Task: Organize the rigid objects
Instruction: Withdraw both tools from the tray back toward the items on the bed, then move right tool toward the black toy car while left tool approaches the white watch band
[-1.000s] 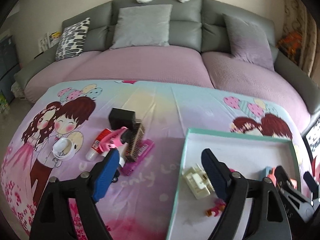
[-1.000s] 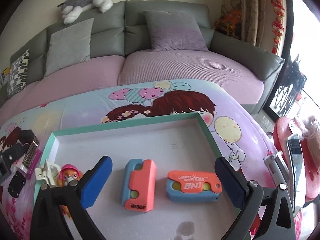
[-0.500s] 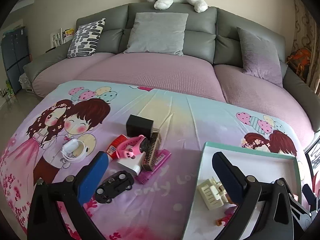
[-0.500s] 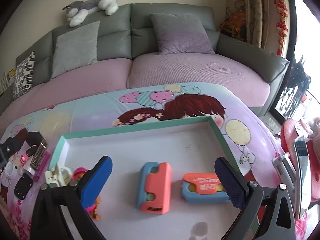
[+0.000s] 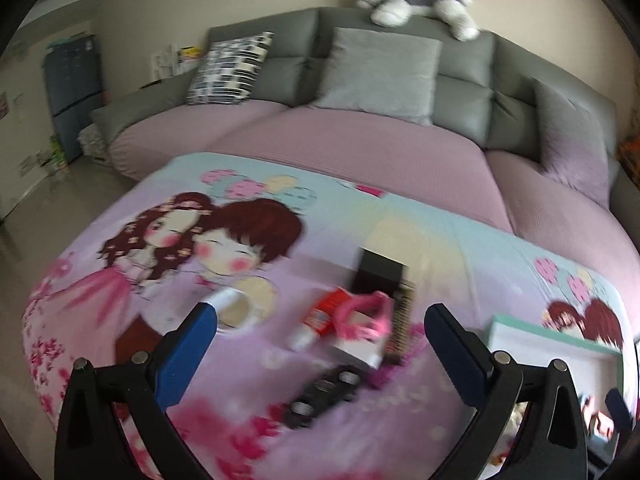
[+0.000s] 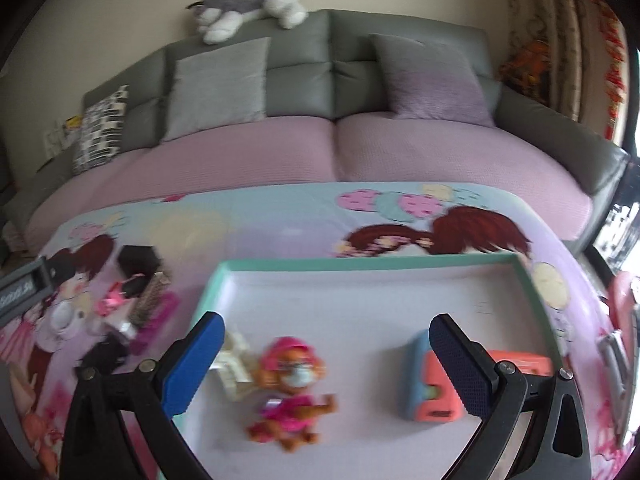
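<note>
My left gripper (image 5: 319, 314) hovers open and holds nothing, above a pile on the cartoon tablecloth. The pile has a black box (image 5: 380, 274), a red-and-white tube (image 5: 320, 318), a pink toy (image 5: 366, 314), a brush (image 5: 402, 320), a white ring (image 5: 236, 312) and a black toy car (image 5: 324, 394). My right gripper (image 6: 325, 322) is open over the teal-rimmed tray (image 6: 360, 263). A pup figure in pink (image 6: 292, 384) lies in the tray below its jaws. A white plastic piece (image 6: 234, 360) is by the left finger, and two blue-and-coral blocks (image 6: 430, 384) (image 6: 524, 364) by the right finger.
A grey and mauve sofa (image 5: 360, 152) with cushions curves behind the table, with a plush dog (image 6: 248, 4) on its back. The tray's corner (image 5: 552, 330) shows at the right of the left wrist view. Floor lies past the table's left edge, and a red object (image 6: 622, 300) past its right edge.
Both grippers have swung left. The pile now lies between the left fingers and the tray has slid to that view's right edge. The pup figure now sits between the right fingers.
</note>
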`<state>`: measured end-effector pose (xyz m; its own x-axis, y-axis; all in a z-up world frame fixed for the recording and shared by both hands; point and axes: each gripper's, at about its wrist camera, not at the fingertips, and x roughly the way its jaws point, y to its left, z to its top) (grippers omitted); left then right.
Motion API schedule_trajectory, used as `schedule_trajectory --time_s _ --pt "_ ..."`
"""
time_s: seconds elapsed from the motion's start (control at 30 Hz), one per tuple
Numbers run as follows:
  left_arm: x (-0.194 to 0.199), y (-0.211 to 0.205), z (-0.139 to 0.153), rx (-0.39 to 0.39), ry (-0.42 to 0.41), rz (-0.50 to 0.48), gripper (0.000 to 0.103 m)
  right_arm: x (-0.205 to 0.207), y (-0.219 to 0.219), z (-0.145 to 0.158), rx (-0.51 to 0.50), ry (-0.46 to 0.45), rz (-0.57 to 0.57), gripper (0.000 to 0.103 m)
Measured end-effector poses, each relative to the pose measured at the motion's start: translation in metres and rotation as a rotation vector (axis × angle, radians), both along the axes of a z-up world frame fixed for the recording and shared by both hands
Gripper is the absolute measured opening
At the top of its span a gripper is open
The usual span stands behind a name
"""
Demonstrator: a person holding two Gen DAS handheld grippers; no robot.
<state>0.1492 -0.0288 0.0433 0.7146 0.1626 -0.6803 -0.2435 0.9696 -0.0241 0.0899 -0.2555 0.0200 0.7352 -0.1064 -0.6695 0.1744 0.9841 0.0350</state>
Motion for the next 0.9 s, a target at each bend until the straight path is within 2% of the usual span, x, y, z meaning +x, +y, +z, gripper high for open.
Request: schedule_trajectory --time_s 0.23,0.47,0.6,0.8,0.9 --pt "-0.003 0.064 0.000 -0.029 -0.015 0.152 0.103 0.006 0.043 -0.005 -0.015 -0.013 0.098 0.103" --pt "-0.003 0.113 -0.017 -0.004 0.051 0.251 0.103 0.010 0.084 -0.010 -0.017 -0.021 0.201 0.103" --pt "0.001 0.127 -0.029 -0.003 0.107 0.248 0.103 0.010 0.113 -0.011 0.008 -0.032 0.280 0.103" --pt "0.011 0.137 -0.052 -0.043 0.200 0.200 0.103 0.012 0.164 -0.016 -0.039 -0.041 0.398 0.103" --pt "0.015 0.139 -0.060 -0.077 0.225 0.172 0.103 0.017 0.179 -0.028 -0.046 -0.013 0.431 0.103"
